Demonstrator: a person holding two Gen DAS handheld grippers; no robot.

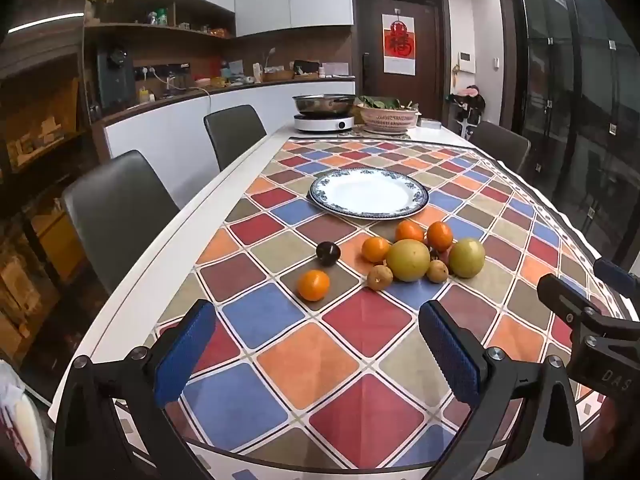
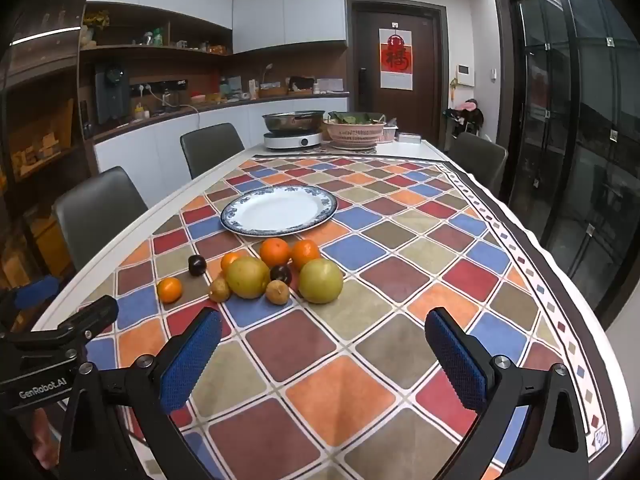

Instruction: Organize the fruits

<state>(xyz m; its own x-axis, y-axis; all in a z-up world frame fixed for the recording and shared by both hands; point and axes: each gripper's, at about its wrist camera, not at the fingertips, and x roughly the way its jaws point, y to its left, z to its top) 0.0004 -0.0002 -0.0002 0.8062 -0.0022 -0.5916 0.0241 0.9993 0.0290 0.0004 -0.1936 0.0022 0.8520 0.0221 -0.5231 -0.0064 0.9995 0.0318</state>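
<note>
Nothing is done yet: the plate (image 2: 279,210) is bare. All fruits (image 2: 256,272) lie on the tabletop (image 2: 360,320). Left tool (image 1: 316,344) and right tool (image 2: 324,350) are spread, holding nothing.

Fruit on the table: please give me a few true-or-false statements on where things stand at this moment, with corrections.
1. The plate holds no fruit. True.
2. Both the left tongs and the right tongs are open and hold nothing. True.
3. One orange lies apart from the main cluster. True.
4. The two large yellow-green fruits sit on the plate. False: they lie on the tablecloth, nearer the camera than the plate.
5. The right tongs grip a dark plum. False: the plum lies untouched on the cloth.
</note>
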